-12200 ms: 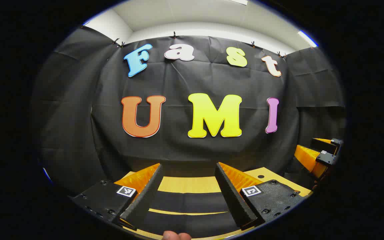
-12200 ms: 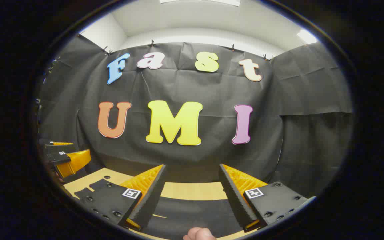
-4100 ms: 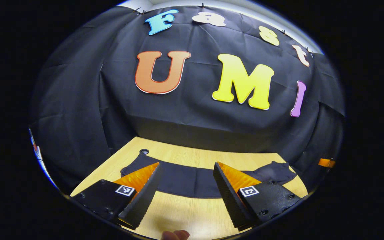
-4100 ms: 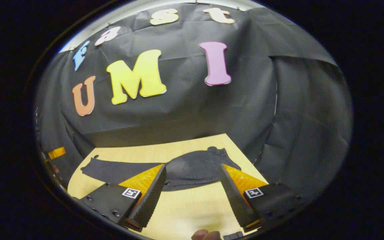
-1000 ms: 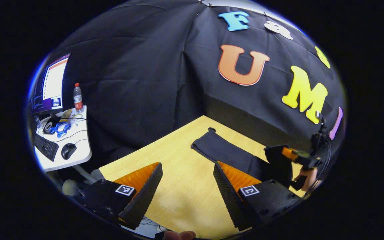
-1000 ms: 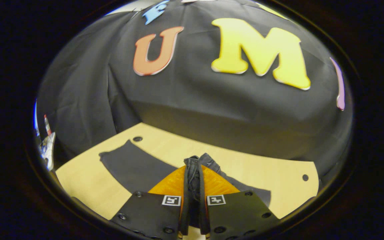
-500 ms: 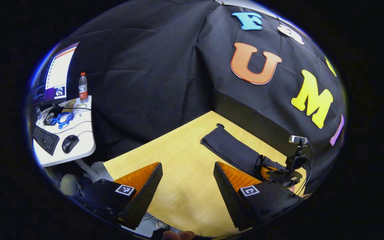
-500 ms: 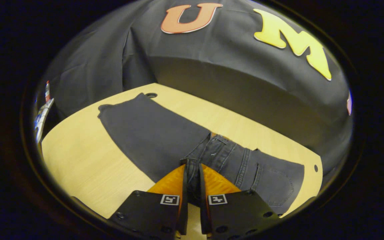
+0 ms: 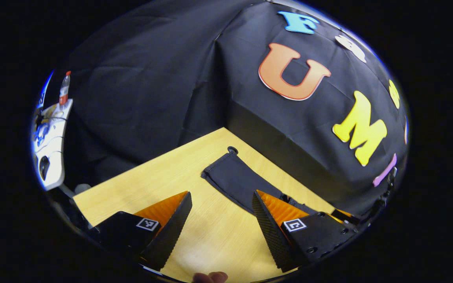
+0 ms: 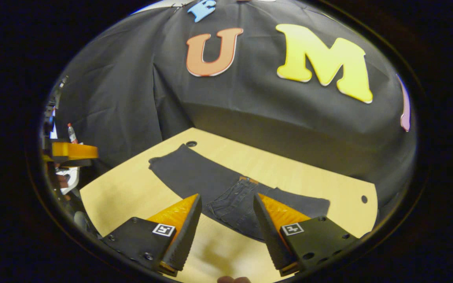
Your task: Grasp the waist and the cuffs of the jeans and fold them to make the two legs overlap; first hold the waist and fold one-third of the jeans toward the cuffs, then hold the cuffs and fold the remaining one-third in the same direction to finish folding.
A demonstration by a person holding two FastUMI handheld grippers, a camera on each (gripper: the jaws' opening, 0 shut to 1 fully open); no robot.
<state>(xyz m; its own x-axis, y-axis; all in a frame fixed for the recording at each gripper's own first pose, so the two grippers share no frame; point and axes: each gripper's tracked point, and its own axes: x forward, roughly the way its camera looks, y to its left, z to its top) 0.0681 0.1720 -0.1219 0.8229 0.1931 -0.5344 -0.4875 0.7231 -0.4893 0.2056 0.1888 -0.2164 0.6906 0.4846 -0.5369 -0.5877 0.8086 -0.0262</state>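
Note:
Dark jeans [image 10: 195, 173] lie along the far side of the wooden table [image 10: 132, 188], with the cuffs at the far left. The waist part [image 10: 232, 200] lies folded back over the legs, its seams and pocket facing up. My right gripper [image 10: 227, 195] hovers open just in front of that folded waist, nothing between its fingers. In the left gripper view the cuff end of the jeans [image 9: 232, 179] lies ahead and to the right of my open left gripper [image 9: 221, 194], which is above bare table [image 9: 163, 177]. The left gripper [image 10: 71, 151] also shows at the far left edge of the right gripper view.
Black cloth walls close the table's far and left sides. Round cable holes sit near the cuffs [image 10: 190, 144] and at the right end [image 10: 363, 199]. A white desk [image 9: 49, 149] with a bottle [image 9: 64, 88] stands beyond the table's left edge.
My right gripper has let go of the waist, opened and drawn back; the waist now rests on the legs. The left gripper has turned a little and stays open.

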